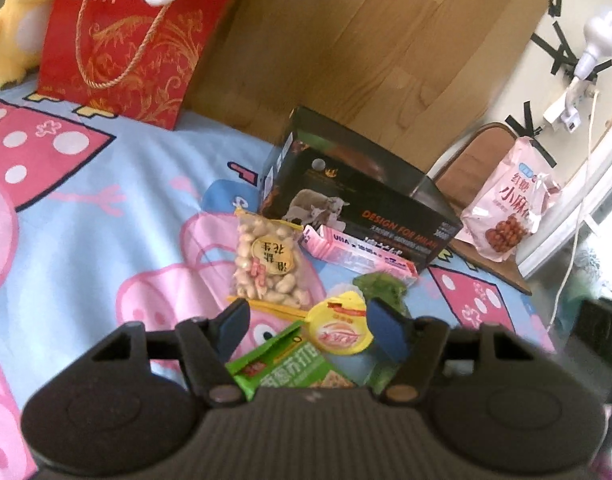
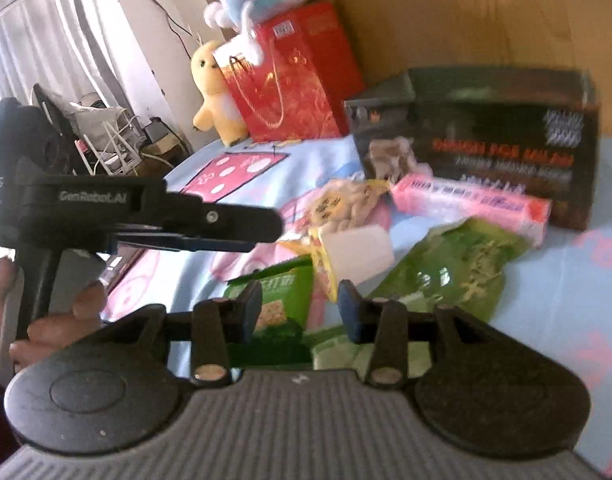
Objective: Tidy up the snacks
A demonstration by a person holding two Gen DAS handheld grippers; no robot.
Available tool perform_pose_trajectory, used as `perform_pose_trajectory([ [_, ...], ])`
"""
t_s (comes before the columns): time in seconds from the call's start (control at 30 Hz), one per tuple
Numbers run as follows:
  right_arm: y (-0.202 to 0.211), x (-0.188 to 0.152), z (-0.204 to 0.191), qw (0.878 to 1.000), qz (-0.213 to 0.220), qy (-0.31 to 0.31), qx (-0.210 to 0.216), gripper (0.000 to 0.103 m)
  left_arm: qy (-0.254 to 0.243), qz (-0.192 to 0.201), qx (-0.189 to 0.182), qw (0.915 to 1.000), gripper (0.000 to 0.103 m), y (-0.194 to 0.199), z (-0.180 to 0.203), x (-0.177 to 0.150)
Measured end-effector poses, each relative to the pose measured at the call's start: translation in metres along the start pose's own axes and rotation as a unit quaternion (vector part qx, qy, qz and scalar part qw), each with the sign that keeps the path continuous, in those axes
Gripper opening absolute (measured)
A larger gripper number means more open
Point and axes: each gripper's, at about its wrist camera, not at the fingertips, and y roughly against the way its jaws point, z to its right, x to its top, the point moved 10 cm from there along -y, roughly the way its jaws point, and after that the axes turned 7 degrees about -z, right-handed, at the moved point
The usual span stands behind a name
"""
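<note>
Snacks lie in a heap on a cartoon bedsheet [image 1: 105,240]: a peanut bag [image 1: 265,260], a pink box [image 1: 358,252], a green bag [image 1: 382,284], a yellow-lidded cup [image 1: 340,328] and a green cracker box [image 1: 281,364]. Behind them stands a black carton [image 1: 358,208]. My left gripper [image 1: 310,322] is open, hovering over the cup and cracker box. My right gripper [image 2: 301,306] is open too, low over the cracker box [image 2: 281,296], with the tipped cup [image 2: 358,256] just ahead. The right wrist view shows the left gripper [image 2: 261,236] from the side.
A red gift bag [image 1: 133,40] and a yellow plush [image 1: 17,28] stand at the back by a wooden headboard [image 1: 366,40]. A pink snack bag [image 1: 506,208] rests on a chair off the bed's right edge. A hand [image 2: 65,320] holds the left gripper.
</note>
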Motion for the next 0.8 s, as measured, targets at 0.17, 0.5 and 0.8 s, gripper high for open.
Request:
perform_pose_trajectory([
  [0.17, 0.029, 0.027, 0.088, 0.987, 0.061, -0.126, -0.075, 0.046, -0.001, 0.003, -0.010, 0.9999, 0.065, -0.001, 0.005, 0.007],
  [0.5, -0.001, 0.025, 0.127, 0.980, 0.046, -0.171, -0.091, 0.046, -0.041, -0.015, 0.031, 0.9985, 0.067, -0.071, 0.028, 0.067],
  [0.8, -0.009, 0.031, 0.124, 0.985, 0.040, -0.151, -0.072, 0.048, -0.041, -0.057, 0.023, 0.9973, 0.064, -0.110, 0.035, 0.052],
])
